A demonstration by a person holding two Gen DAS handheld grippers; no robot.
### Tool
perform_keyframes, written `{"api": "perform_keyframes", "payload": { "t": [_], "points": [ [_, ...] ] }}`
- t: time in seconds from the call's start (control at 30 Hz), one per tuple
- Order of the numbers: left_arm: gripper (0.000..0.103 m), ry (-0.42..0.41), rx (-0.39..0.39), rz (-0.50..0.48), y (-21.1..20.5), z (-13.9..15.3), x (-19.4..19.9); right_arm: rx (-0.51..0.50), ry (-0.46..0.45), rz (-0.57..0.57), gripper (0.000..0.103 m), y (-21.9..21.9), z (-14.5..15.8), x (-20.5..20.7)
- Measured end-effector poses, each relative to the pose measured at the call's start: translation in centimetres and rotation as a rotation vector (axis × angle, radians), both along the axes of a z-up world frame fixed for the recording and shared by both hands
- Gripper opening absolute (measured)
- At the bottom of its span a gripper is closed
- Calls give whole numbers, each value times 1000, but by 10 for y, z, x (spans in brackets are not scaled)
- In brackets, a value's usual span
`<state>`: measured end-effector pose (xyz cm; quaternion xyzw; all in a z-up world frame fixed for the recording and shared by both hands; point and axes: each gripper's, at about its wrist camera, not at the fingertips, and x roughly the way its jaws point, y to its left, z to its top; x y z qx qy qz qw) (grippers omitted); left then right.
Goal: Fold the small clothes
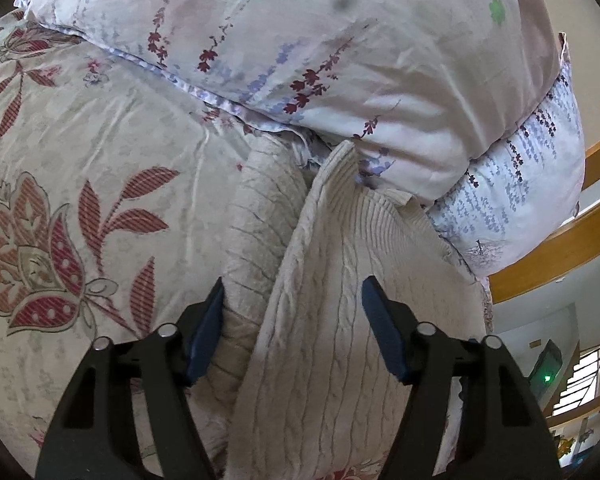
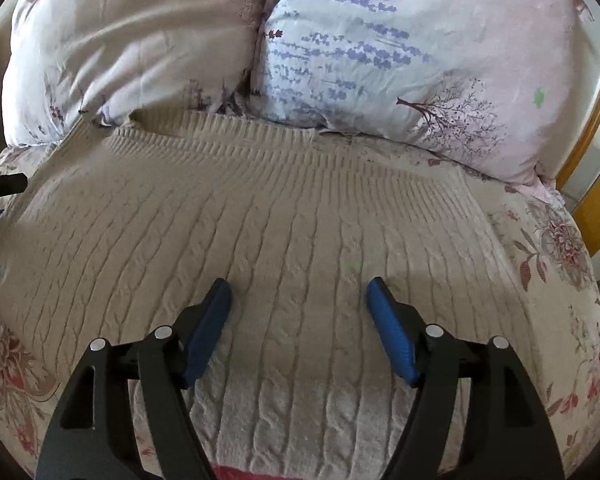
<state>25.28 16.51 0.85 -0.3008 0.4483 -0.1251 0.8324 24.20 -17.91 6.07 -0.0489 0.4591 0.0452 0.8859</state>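
A beige cable-knit sweater [image 2: 284, 240] lies spread on the bed, its ribbed hem toward the pillows. My right gripper [image 2: 298, 312] is open just above the sweater's middle, empty. In the left wrist view the sweater [image 1: 324, 320] shows a raised folded edge running between the fingers, with a sleeve [image 1: 260, 216] beside it on the left. My left gripper [image 1: 292, 312] is open around that raised edge, its blue pads apart. Part of the left gripper shows at the right wrist view's left edge [image 2: 0, 184].
Two floral pillows [image 2: 400, 60] lie against the sweater's far hem. A floral bedsheet [image 1: 80, 200] covers the bed. A wooden bed frame [image 1: 560, 248] runs along the right, with the room beyond it.
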Motion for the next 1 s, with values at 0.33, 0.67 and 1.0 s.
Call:
{"api": "perform_keyframes", "payload": {
  "t": [0.33, 0.67, 1.0],
  "points": [
    [59, 4, -19, 7, -2, -2, 4, 24, 1, 3, 73, -3, -2, -1],
    [54, 16, -6, -2, -3, -2, 10, 25, -5, 9, 73, -3, -2, -1],
    [21, 61, -163, 18, 6, -14, 5, 28, -5, 10, 74, -3, -2, -1]
  ]
}}
